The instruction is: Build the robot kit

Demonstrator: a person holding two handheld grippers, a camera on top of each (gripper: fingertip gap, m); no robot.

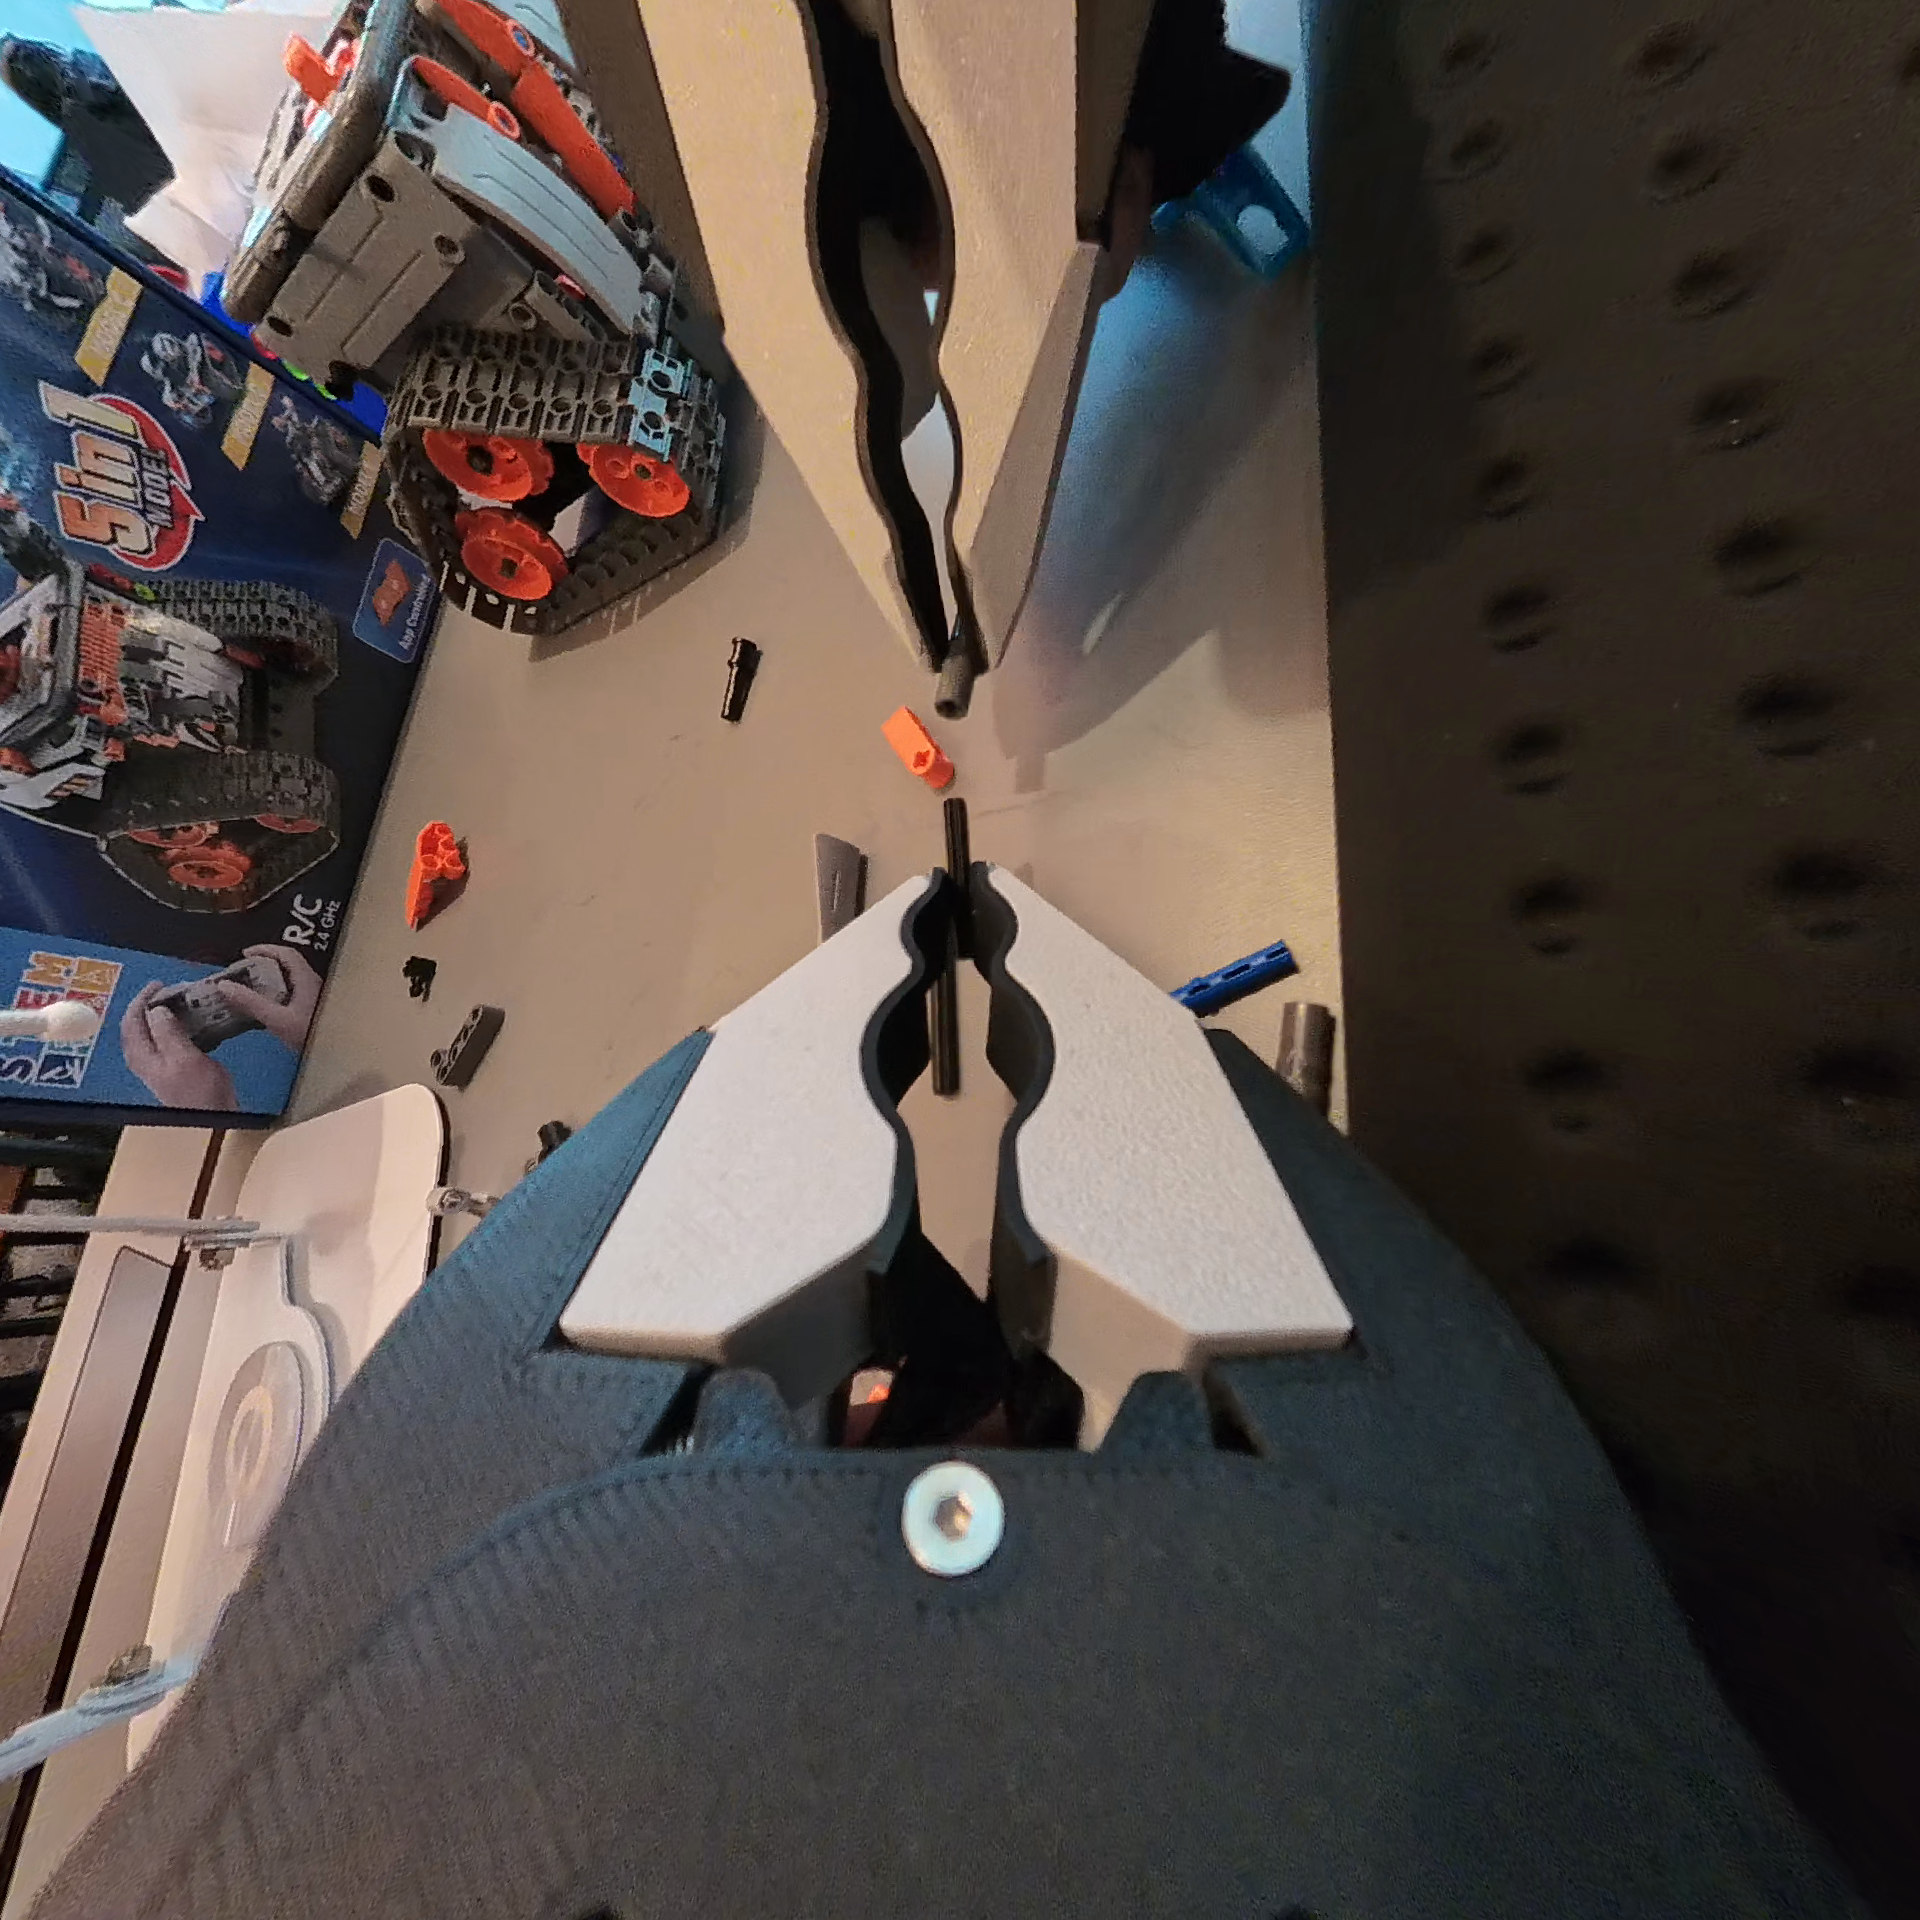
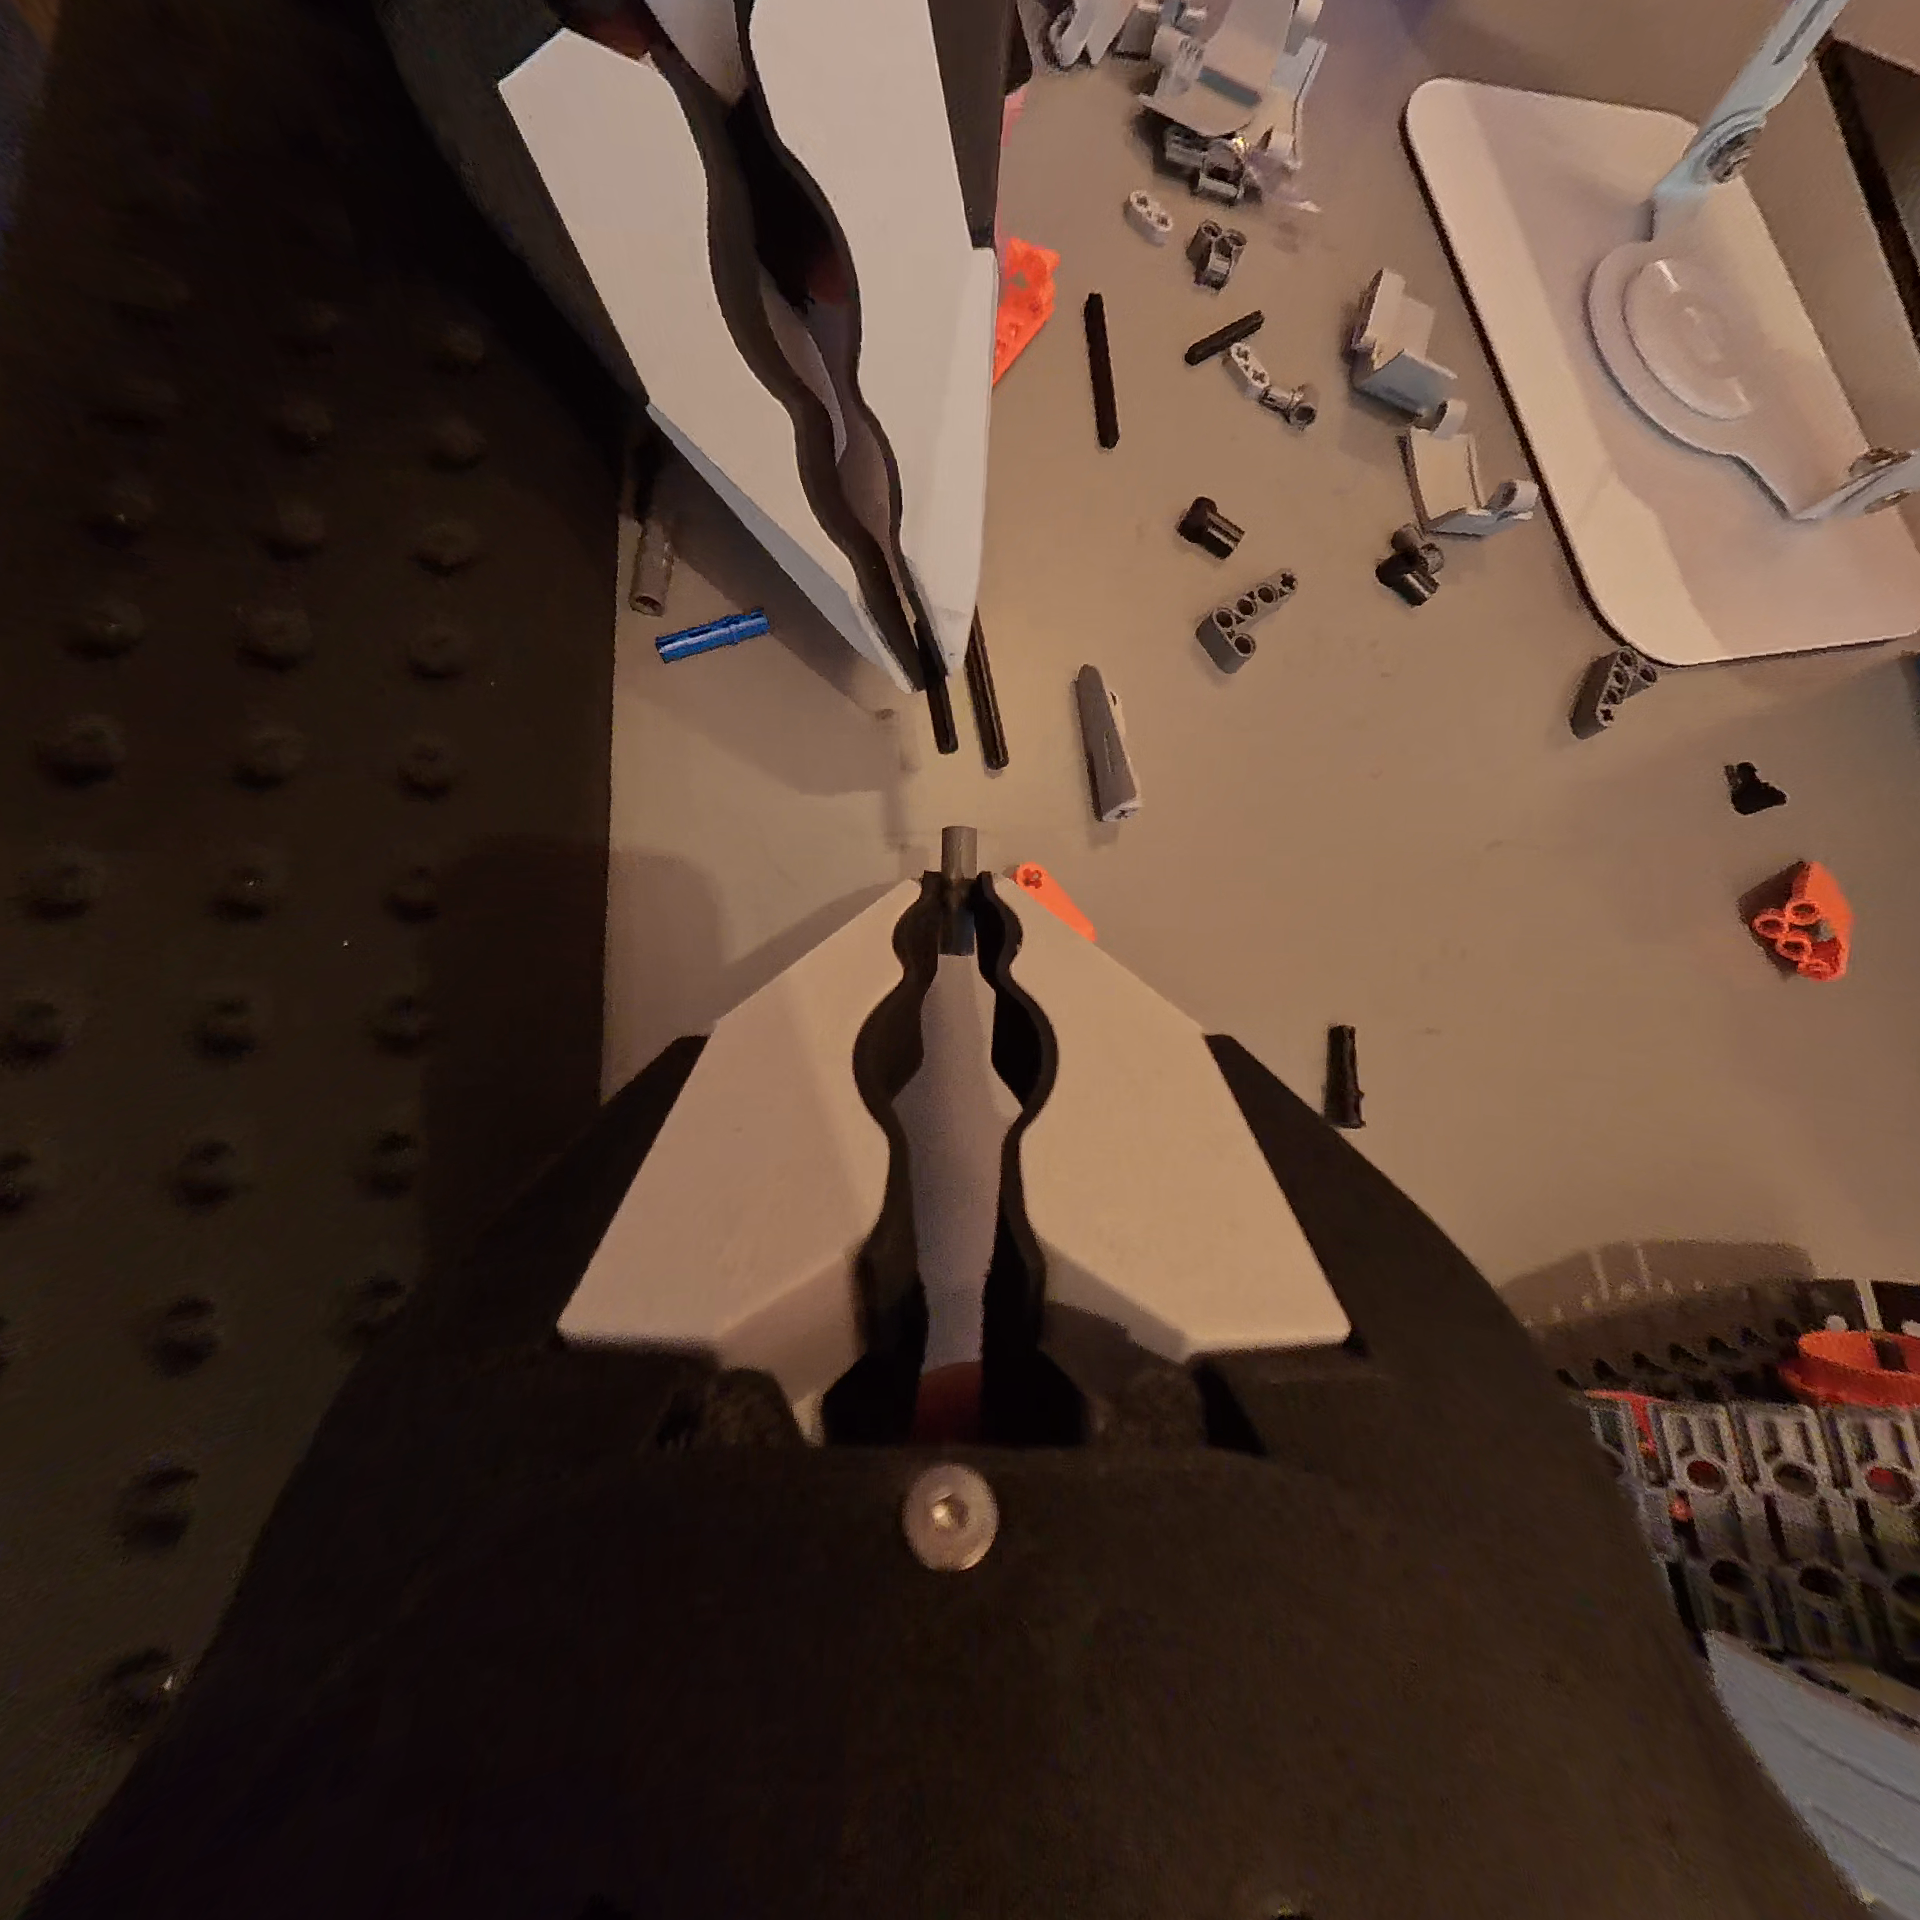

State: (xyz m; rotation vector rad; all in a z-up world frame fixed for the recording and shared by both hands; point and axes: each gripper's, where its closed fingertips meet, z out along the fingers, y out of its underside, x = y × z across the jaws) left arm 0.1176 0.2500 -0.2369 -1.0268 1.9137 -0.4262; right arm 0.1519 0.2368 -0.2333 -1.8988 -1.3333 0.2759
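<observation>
My left gripper (image 1: 956, 883) is shut on a thin black axle rod (image 1: 949, 966) that sticks out past its tips. My right gripper (image 2: 958, 883) is shut on a short grey sleeve (image 2: 957, 857). The two grippers face each other tip to tip just above the beige table, a small gap apart. In the left wrist view the right gripper (image 1: 954, 660) comes down from the top with the grey sleeve (image 1: 953, 694). In the right wrist view the left gripper (image 2: 933, 665) holds the black rod (image 2: 941, 717). A small orange connector (image 1: 917, 746) lies on the table between them.
A grey and orange tracked model (image 1: 499, 343) and its blue toy box (image 1: 177, 623) stand to one side. A black studded mat (image 2: 260, 727) borders the table. Loose parts lie about: a blue pin (image 2: 712, 636), a grey panel (image 2: 1104, 743), an orange piece (image 2: 1797, 920). A white stand base (image 2: 1621, 416) sits nearby. My right fingertips sit around 5 centimeters from my left ones. Between my left fingertips and the blue pin (image 2: 712, 636) there is roughly 5 centimeters. It is also in sight in the left wrist view (image 1: 1236, 986).
</observation>
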